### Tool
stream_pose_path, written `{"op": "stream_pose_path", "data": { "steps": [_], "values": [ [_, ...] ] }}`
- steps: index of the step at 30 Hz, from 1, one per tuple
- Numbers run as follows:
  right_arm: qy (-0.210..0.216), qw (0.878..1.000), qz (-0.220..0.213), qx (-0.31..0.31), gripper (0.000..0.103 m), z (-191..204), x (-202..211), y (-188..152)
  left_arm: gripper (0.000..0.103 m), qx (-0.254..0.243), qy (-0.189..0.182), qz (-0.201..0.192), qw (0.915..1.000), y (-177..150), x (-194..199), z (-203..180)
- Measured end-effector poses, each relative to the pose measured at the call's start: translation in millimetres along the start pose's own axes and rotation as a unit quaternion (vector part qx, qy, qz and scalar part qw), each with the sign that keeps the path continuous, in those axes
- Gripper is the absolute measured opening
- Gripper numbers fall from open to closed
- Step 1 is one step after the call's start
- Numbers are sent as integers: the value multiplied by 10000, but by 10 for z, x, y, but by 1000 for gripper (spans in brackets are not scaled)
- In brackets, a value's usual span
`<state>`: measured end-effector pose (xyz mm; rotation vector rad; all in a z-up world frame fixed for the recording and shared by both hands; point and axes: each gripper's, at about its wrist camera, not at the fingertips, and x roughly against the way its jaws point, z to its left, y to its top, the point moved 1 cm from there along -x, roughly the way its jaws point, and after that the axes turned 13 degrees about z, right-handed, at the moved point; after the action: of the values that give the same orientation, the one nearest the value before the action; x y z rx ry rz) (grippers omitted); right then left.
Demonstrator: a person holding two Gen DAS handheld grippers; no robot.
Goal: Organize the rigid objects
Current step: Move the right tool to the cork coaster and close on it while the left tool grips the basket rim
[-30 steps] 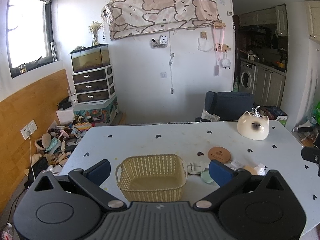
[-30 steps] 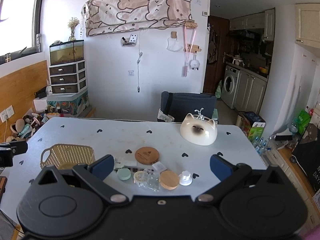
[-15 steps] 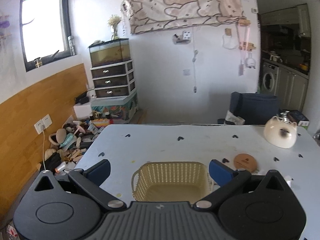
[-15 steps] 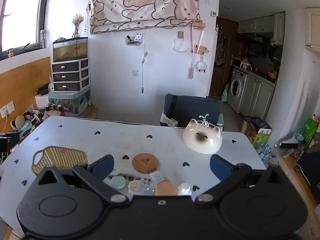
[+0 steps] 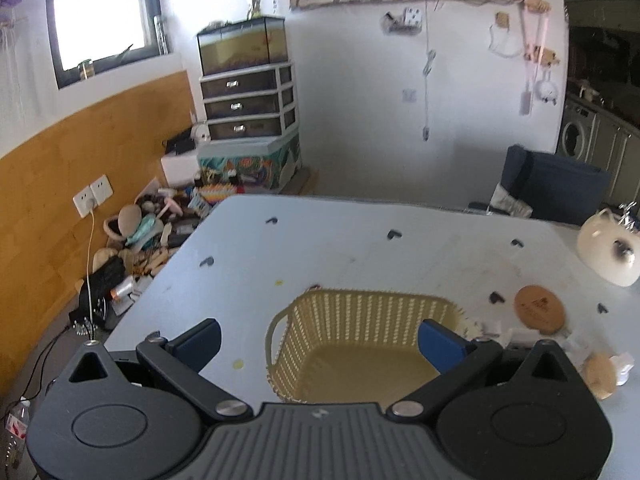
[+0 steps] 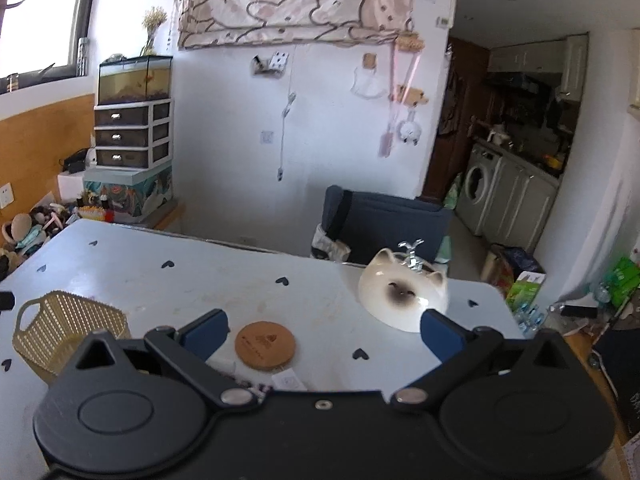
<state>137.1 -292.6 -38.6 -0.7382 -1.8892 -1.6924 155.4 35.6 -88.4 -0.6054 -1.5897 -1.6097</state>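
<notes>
An empty yellow wicker basket [image 5: 360, 336] stands on the pale table [image 5: 360, 248] with black hearts. My left gripper [image 5: 318, 344] hovers just before it, open, its right fingertip over the basket's right rim. Right of the basket lie a cork coaster [image 5: 539, 309], a round wooden lid [image 5: 598, 374] and small white bits. In the right wrist view my right gripper [image 6: 324, 336] is open above the coaster [image 6: 265, 345] and a white packet [image 6: 289, 381]. The basket [image 6: 68, 328] sits far left there. Other small items are hidden under the gripper body.
A white cat-faced ceramic bowl [image 6: 402, 298] with a metal piece on top sits near the table's far right. A dark blue chair [image 6: 384, 220] stands behind the table. Floor clutter [image 5: 152, 232] and a drawer unit [image 5: 248, 108] lie beyond the left edge.
The left gripper has swung left, so the basket now sits right of centre in its view. The right gripper has moved forward over the small items, hiding most of them beneath its body.
</notes>
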Motion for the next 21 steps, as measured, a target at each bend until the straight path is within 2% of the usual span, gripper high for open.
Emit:
{"op": "stream_pose_path", "data": {
  "steps": [7, 10, 12, 15, 21],
  "values": [
    [234, 9992, 290, -123, 103, 80, -644, 163, 103, -46, 3, 275, 9996, 68, -396, 64],
    [505, 9978, 423, -122, 103, 161, -991, 219, 103, -111, -67, 389, 9992, 94, -577, 112],
    [466, 9969, 616, -177, 103, 238, -1241, 248, 103, -140, -123, 487, 9986, 112, -690, 147],
    [268, 9974, 658, -150, 103, 381, -1592, 259, 103, -142, -259, 676, 9973, 143, -842, 208],
    [227, 9918, 1261, 44, 103, 657, -2268, 321, 103, -79, -570, 1106, 9922, 203, -1077, 334]
  ]
}}
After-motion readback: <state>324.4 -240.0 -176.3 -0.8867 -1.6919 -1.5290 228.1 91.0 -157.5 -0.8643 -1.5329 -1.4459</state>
